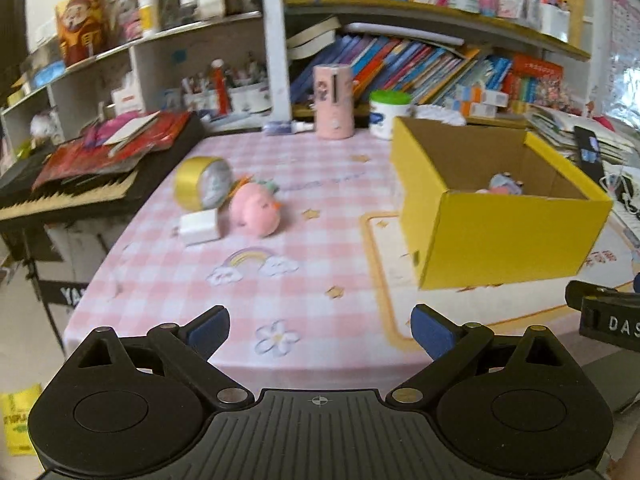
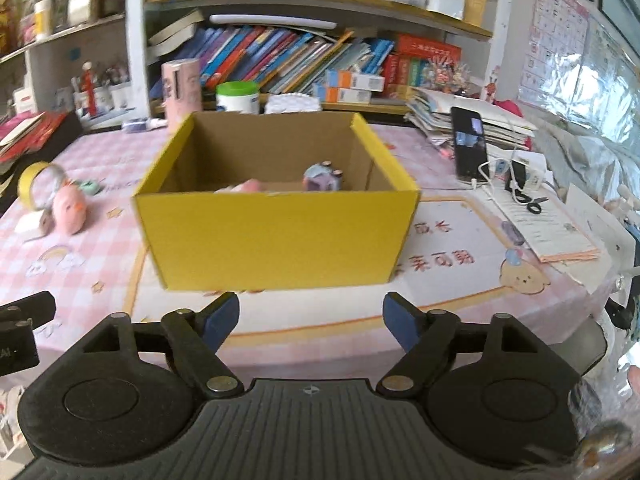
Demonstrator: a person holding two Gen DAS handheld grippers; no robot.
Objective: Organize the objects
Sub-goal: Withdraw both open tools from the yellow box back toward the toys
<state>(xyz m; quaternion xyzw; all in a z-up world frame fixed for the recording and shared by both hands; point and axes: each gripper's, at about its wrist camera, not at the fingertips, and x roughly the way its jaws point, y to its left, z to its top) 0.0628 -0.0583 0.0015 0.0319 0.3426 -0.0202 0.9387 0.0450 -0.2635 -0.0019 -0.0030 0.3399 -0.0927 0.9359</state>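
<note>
A yellow cardboard box (image 1: 508, 236) (image 2: 276, 232) stands open on the pink checked tablecloth (image 1: 248, 280). Inside it lie a small purple toy (image 2: 323, 177) (image 1: 506, 184) and a pink item (image 2: 250, 186). On the cloth to the left lie a pink plush toy (image 1: 255, 210) (image 2: 70, 208), a gold tape roll (image 1: 202, 182) (image 2: 38, 184) and a small white block (image 1: 199, 227). My left gripper (image 1: 320, 330) is open and empty near the table's front edge. My right gripper (image 2: 311, 318) is open and empty in front of the box.
A pink cylinder (image 1: 333, 101), a white jar with a green lid (image 1: 390, 114), bookshelves, a keyboard with red booklets (image 1: 68, 188) at the left, a phone (image 2: 469, 148), cables and papers (image 2: 548, 224) at the right.
</note>
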